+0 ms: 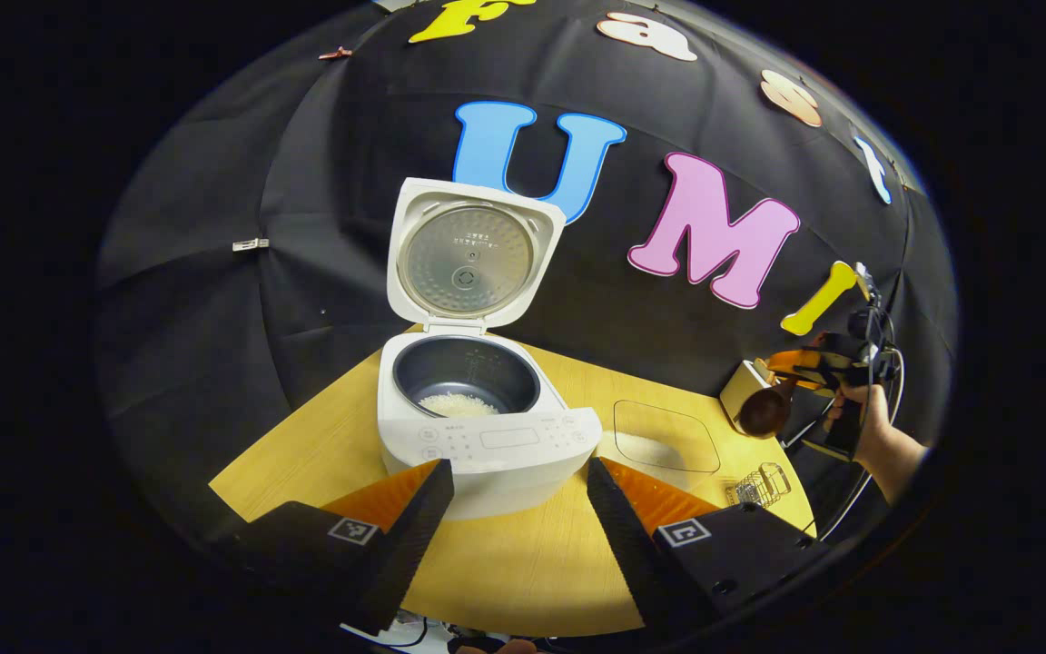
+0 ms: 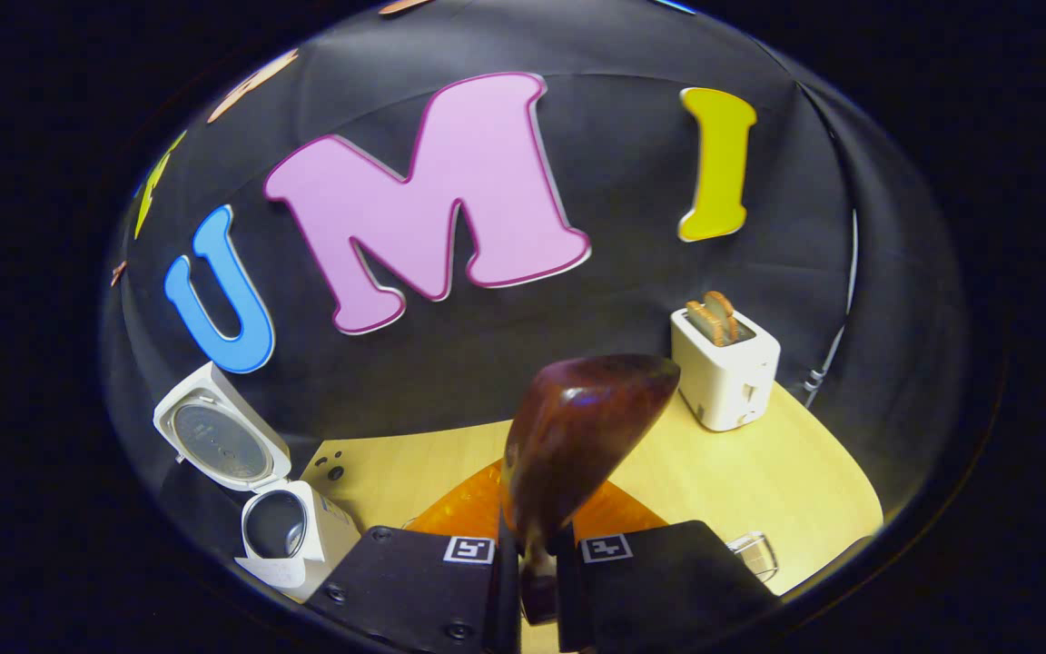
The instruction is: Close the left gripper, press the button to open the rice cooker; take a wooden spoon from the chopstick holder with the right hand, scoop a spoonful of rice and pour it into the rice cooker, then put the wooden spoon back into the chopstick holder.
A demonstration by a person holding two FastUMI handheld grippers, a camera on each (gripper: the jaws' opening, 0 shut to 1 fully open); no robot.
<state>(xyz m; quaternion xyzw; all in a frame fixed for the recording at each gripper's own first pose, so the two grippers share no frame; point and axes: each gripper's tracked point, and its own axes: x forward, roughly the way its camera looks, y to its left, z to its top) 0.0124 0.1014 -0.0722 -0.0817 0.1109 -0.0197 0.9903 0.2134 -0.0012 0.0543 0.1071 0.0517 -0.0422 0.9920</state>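
Between the closed-in fingers of the right gripper [image 2: 530,581]: wooden spoon [image 2: 568,436], clamped by the handle, bowl raised above the wooden table [image 2: 759,472]. Down to the left, rice cooker [image 1: 478,409] with lid [image 1: 468,259] upright, a little rice in the pot. Just right of it, a clear container [image 1: 664,438] of rice. Nearer, left gripper [image 1: 518,518] spread wide, holding nothing. At the back, a toaster [image 2: 725,368] with bread.

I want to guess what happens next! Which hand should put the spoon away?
Probably the right. The right gripper has its jaws shut on the wooden spoon. The left gripper is open and faces the open rice cooker, holding nothing.
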